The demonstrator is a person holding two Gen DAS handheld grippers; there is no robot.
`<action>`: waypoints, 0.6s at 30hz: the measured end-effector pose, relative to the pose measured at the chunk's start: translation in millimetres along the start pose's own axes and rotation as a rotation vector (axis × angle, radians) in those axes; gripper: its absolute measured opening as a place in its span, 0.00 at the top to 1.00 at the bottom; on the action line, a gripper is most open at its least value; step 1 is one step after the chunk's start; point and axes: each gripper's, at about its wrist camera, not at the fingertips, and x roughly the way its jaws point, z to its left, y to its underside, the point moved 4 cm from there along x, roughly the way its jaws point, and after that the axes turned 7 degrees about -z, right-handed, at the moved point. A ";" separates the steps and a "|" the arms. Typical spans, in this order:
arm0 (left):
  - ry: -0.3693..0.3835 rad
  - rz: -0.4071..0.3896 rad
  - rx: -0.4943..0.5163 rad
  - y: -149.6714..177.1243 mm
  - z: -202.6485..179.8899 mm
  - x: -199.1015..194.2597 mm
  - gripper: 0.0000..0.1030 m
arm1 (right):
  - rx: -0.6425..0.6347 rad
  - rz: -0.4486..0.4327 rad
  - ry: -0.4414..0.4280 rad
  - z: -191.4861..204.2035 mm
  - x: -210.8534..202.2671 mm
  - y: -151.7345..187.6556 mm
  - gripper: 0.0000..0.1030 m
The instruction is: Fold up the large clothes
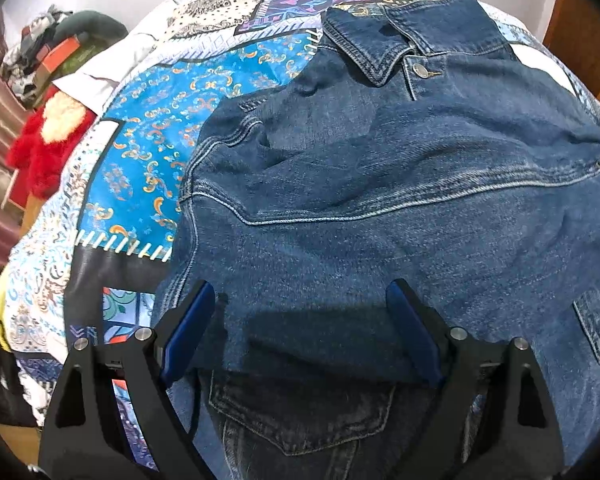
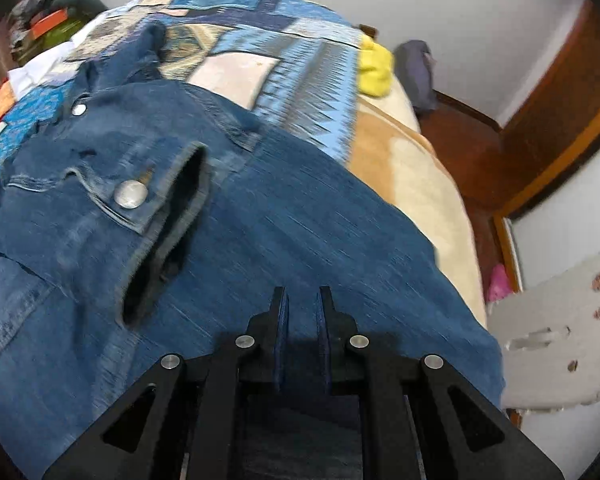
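A blue denim jacket lies spread on a patchwork bedspread, collar at the far end. My left gripper hovers over the jacket's near part, open, its blue pads wide apart and nothing pinched between them. In the right wrist view the jacket stretches away from my right gripper, whose jaws are shut on a thin fold of its denim. A sleeve cuff with a metal button lies on the jacket to the left.
A red plush toy and a pile of boxes and clothes sit at the bed's far left. A yellow cloth and beige blanket lie at the bed's right edge, beside wooden floor and a white board.
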 end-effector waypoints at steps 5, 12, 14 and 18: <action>0.007 -0.017 0.068 -13.1 -8.2 -17.9 0.15 | 0.057 0.012 0.031 -25.8 -5.7 23.1 0.91; 0.092 -0.136 0.102 -55.4 -43.3 -61.7 0.14 | 0.200 0.044 0.097 -88.8 -9.1 68.5 0.80; 0.119 -0.162 0.126 -67.1 -62.8 -69.4 0.13 | 0.271 0.032 0.074 -107.6 -9.4 79.7 0.53; 0.175 -0.162 0.179 -84.4 -108.4 -70.2 0.12 | 0.386 0.041 0.113 -145.5 -6.7 103.7 0.03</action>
